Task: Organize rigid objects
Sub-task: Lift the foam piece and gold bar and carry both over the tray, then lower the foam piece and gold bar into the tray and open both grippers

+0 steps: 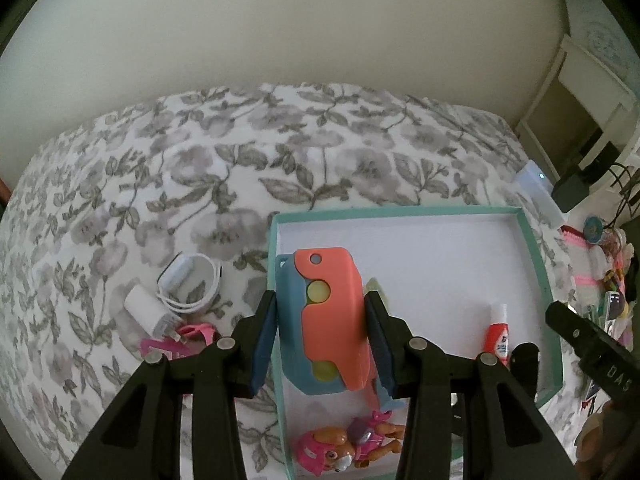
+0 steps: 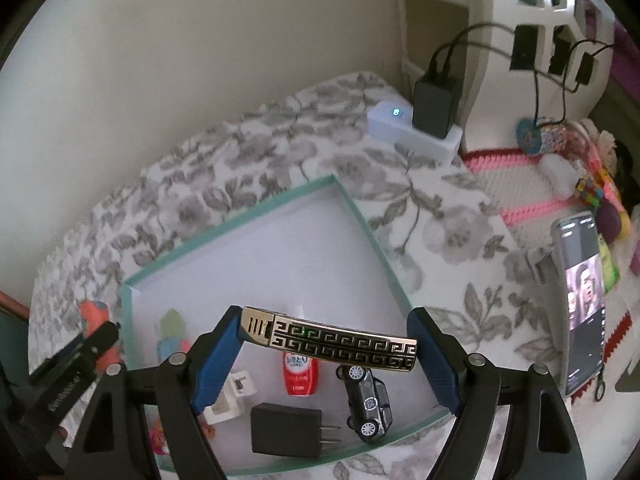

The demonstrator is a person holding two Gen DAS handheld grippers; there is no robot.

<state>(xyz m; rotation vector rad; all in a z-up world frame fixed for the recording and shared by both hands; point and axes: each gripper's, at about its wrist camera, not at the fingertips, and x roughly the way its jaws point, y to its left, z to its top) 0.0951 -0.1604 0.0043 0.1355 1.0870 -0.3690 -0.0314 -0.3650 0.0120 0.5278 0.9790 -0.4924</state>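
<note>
A floral bedspread [image 1: 248, 152] carries a teal-rimmed tray [image 1: 532, 248]. Over its left edge the left gripper [image 1: 320, 332] clamps an orange-and-blue toy [image 1: 324, 320]; above its near edge the right gripper [image 2: 326, 344], jaws wide, grips a patterned gold bar [image 2: 340, 342] endwise

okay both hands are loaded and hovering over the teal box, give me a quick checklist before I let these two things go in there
1. Left gripper fingers clamp the orange and blue toy: ok.
2. Right gripper fingers clamp the gold patterned bar by its ends: ok.
3. Toy is over the teal box interior: ok, near its left wall.
4. Bare floor below the bar: not ok, red tube and toy car lie there.
5. Height above the box floor: cannot tell.
</note>
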